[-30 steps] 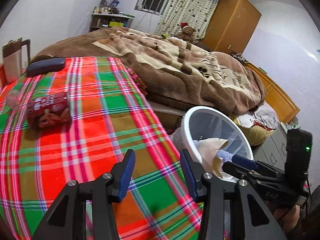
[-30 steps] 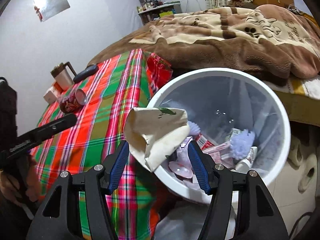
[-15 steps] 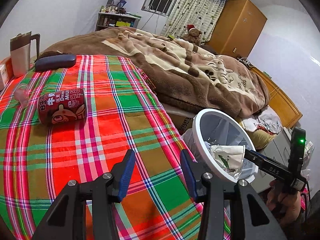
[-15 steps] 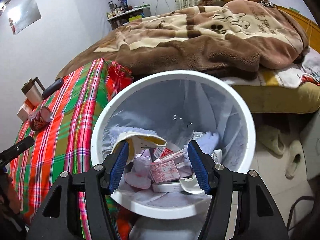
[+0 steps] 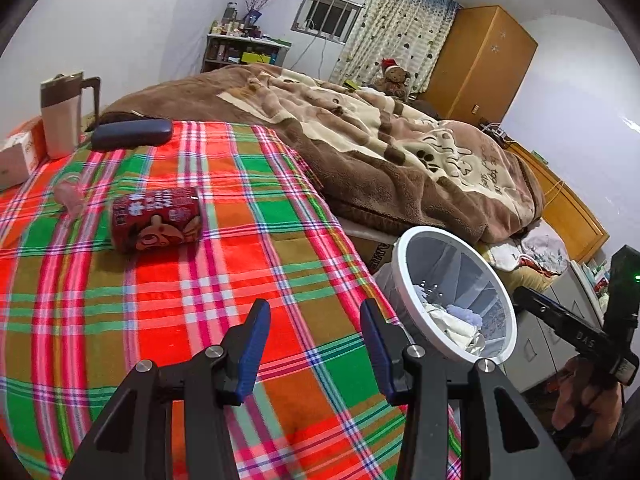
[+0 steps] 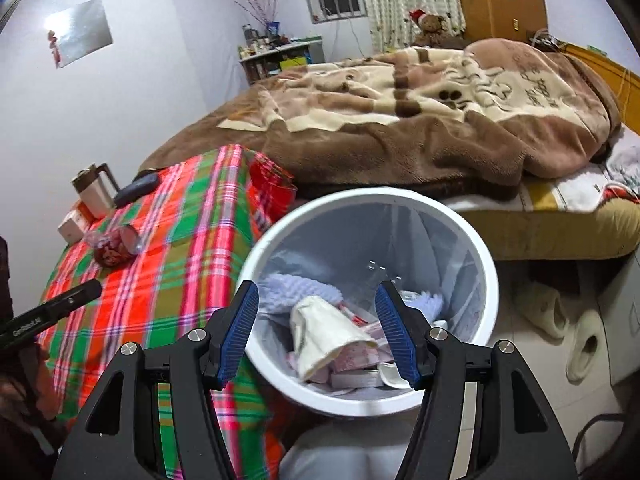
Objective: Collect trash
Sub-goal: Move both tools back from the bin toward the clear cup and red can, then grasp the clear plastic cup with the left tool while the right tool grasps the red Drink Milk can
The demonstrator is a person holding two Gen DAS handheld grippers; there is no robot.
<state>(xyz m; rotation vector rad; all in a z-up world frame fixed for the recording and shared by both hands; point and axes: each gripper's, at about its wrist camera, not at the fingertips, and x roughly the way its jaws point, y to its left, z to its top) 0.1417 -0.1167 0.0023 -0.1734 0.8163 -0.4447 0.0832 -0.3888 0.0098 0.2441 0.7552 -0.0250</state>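
Both pairs of jaws stand wide apart and hold nothing: our left gripper (image 5: 314,344) hangs over the near part of the plaid table (image 5: 168,304), and our right gripper (image 6: 318,332) sits just above the near rim of the white bin (image 6: 490,264).

A second ago the right jaws hung around a cream paper wrapper at the bin's left rim; half a second ago it was tipping inside. Now we see the wrapper (image 6: 324,336) lying in the bin on top of the other trash, between our blue pads but not touched by them, with a pale fluffy cloth (image 6: 288,292) just left of it and pink-and-white packets (image 6: 356,356) beneath. From the left view the right gripper (image 5: 576,332) has drawn back to the right of the bin (image 5: 404,276), clear of its mouth, where earlier it reached across the rim.

On the table, a red can (image 5: 156,220) lies on its side toward the far left, with a small clear cup (image 5: 70,196) tipped just left of it. Farther back we see a dark glasses case (image 5: 132,134), a brown-lidded mug (image 5: 60,114) and a white-and-orange box (image 5: 18,156) at the far left edge. The can has slid rightward in the left view across the three moments.

The bin stands on the floor just right of the table. Beyond them a bed carries a brown paw-print blanket (image 5: 380,148), a teddy bear (image 5: 394,78) in a red hat sits at its far end, and a shelf (image 5: 240,48), barred window (image 5: 326,10), curtain (image 5: 396,28) and orange wardrobe (image 5: 480,64) line the far wall. Slippers (image 6: 560,320) lie on the floor right of the bin.
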